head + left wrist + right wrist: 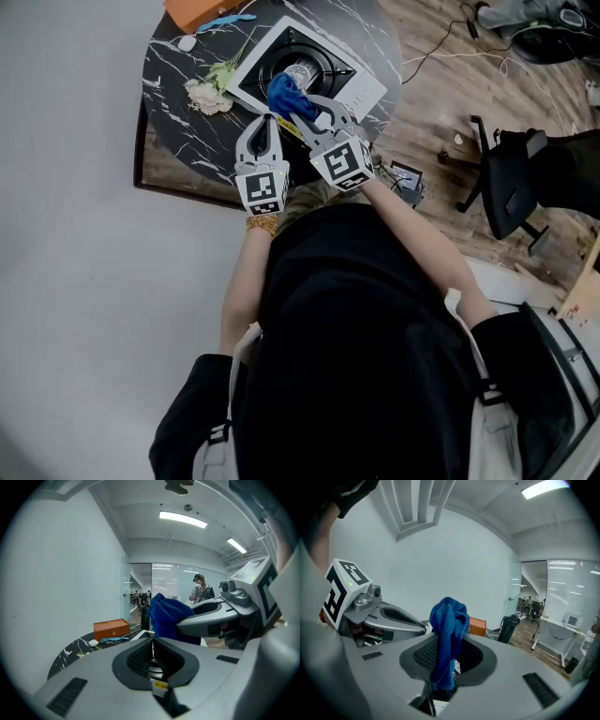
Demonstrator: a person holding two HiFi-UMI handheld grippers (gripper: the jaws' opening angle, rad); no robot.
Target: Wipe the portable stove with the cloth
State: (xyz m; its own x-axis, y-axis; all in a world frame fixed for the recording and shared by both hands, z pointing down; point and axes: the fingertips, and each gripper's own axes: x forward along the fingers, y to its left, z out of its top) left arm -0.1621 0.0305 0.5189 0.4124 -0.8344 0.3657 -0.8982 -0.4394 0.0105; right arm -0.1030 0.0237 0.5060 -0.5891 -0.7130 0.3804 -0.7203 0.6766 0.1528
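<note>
A white portable stove (361, 89) with a black burner well sits on the round black marble table (164, 84). My right gripper (302, 105) is shut on a bunched blue cloth (284, 94), which hangs over the stove's near edge; the cloth (449, 634) fills the jaws in the right gripper view. Just left of it, my left gripper (268, 125) is shut with nothing between its jaws, hovering over the stove's front left corner. In the left gripper view the blue cloth (168, 616) and the right gripper's jaw show ahead.
An orange box (192, 11) (111, 629) and a blue pen (225, 21) lie at the table's far edge. A pale flower sprig (211, 92) lies left of the stove. A black office chair (511, 183) and cables stand on the wooden floor to the right.
</note>
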